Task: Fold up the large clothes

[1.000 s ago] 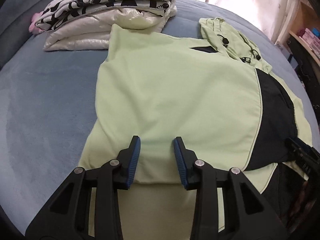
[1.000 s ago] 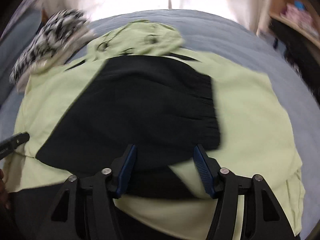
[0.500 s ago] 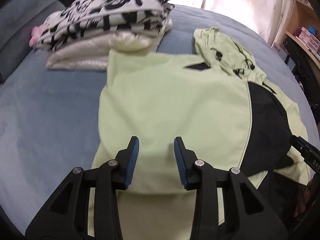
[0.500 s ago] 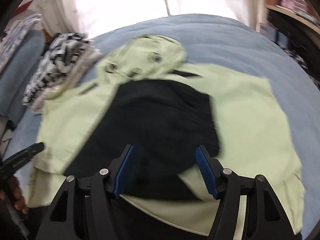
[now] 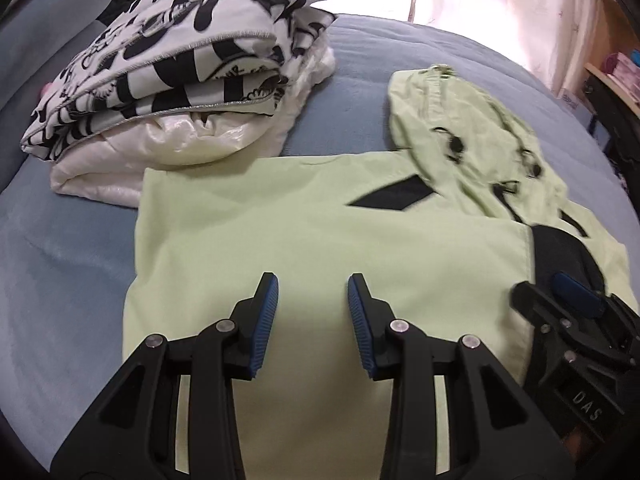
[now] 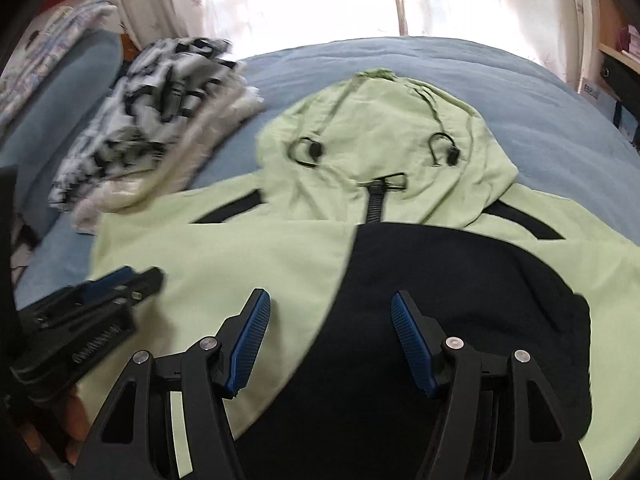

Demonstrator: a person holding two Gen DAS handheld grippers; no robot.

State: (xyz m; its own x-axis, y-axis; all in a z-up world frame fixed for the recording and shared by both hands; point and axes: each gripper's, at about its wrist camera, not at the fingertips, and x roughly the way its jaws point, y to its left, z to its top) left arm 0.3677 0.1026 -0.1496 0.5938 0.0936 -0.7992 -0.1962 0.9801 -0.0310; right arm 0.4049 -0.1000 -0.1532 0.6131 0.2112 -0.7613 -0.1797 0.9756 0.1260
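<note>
The light green jacket (image 5: pixel 320 248) lies flat on the blue bed (image 5: pixel 60 260), hood (image 6: pixel 380 152) at the far end, just beside a stack of folded clothes (image 5: pixel 180 92) at far left. The left gripper (image 5: pixel 308 312) and right gripper (image 6: pixel 330 336) hover over its near half, jaws apart and empty. For a clean fold, both should probably pinch the near hem at matching points and carry it evenly toward the hood.

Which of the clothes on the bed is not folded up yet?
The light green jacket with the black panel and hood. It lies spread out flat, while the black-and-white patterned one and the shiny white one sit folded in a stack beside it.
</note>
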